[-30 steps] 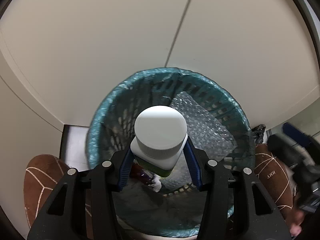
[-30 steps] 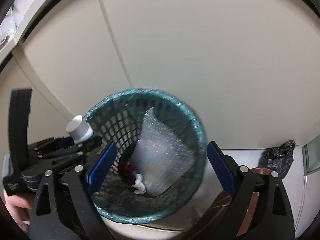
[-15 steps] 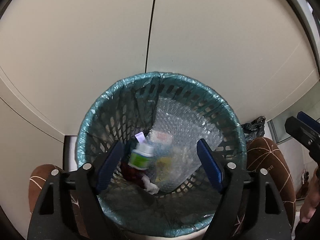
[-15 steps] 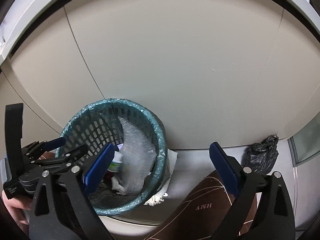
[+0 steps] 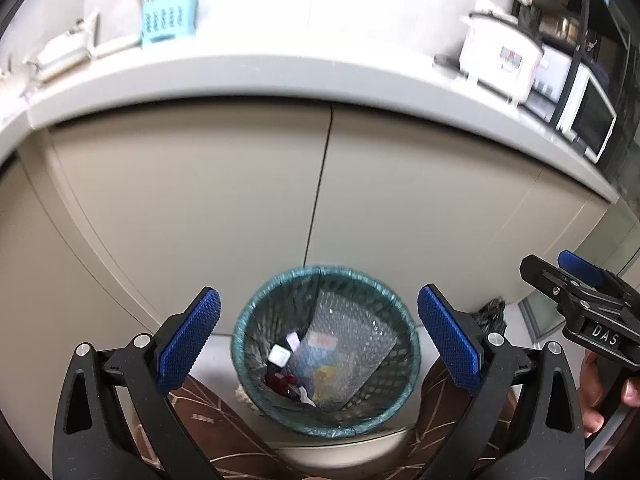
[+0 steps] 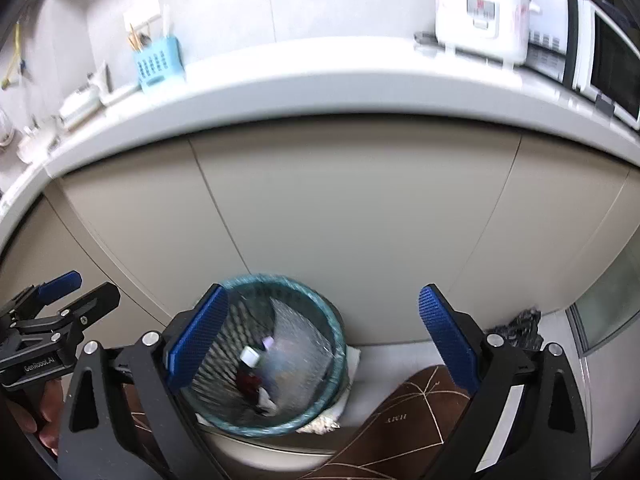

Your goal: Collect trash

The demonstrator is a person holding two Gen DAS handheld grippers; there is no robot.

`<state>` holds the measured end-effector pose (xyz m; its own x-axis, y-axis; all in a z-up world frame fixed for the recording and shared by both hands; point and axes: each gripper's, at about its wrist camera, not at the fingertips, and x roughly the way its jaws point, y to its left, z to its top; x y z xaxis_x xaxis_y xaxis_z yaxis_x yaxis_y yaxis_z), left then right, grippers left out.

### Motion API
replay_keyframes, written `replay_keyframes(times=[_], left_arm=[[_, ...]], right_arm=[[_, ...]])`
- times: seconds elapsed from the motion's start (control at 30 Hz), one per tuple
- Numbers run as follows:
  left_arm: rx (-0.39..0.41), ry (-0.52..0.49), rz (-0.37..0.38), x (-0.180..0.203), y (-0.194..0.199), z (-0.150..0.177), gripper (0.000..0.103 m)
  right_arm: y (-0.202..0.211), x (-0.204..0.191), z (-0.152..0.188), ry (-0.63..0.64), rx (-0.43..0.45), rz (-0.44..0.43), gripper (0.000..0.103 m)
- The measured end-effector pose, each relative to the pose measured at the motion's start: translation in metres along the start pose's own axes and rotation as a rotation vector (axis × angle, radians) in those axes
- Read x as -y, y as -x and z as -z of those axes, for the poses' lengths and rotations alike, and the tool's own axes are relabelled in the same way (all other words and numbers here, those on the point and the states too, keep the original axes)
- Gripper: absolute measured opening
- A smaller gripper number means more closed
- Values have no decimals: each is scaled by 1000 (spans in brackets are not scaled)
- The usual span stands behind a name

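Note:
A teal mesh trash basket (image 5: 248,312) stands on the floor against beige cabinet doors; it also shows in the right wrist view (image 6: 336,332). Inside lie a white-capped bottle (image 5: 279,356), bubble wrap (image 5: 352,336) and red scraps (image 5: 282,383). The bottle also shows in the right wrist view (image 6: 249,357). My left gripper (image 5: 319,338) is open and empty, well above the basket. My right gripper (image 6: 320,340) is open and empty, above and to the right of the basket. Each gripper appears at the edge of the other's view.
A white countertop (image 5: 280,76) runs above the cabinets, with a blue utensil holder (image 5: 169,16), a rice cooker (image 6: 480,12) and a microwave (image 6: 600,60). A black bag (image 6: 520,326) lies on the floor at right. Brown patterned slippers (image 6: 400,420) are below.
The left gripper opened and dropped the white-capped bottle into the basket. Both grippers then rose and pulled back, so the countertop came into view.

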<state>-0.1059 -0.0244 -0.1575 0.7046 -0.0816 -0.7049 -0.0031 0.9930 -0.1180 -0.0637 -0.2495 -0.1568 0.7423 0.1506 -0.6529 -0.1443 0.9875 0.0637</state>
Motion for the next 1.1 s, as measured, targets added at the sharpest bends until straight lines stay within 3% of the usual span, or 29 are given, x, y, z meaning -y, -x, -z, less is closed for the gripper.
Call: replay_keyframes(times=[0.33, 0.6, 0.87, 1.1], left_arm=[[99, -1, -69, 0, 89, -30, 97], [139, 8, -88, 4, 142, -44, 97], [140, -8, -92, 11, 163, -43, 97], [129, -46, -93, 21, 162, -39, 97]], right_arm=[[92, -28, -32, 16, 106, -2, 95], [130, -41, -36, 26, 102, 34, 95], [158, -47, -31, 39, 133, 75, 95], [164, -43, -29, 27, 135, 47, 95]])
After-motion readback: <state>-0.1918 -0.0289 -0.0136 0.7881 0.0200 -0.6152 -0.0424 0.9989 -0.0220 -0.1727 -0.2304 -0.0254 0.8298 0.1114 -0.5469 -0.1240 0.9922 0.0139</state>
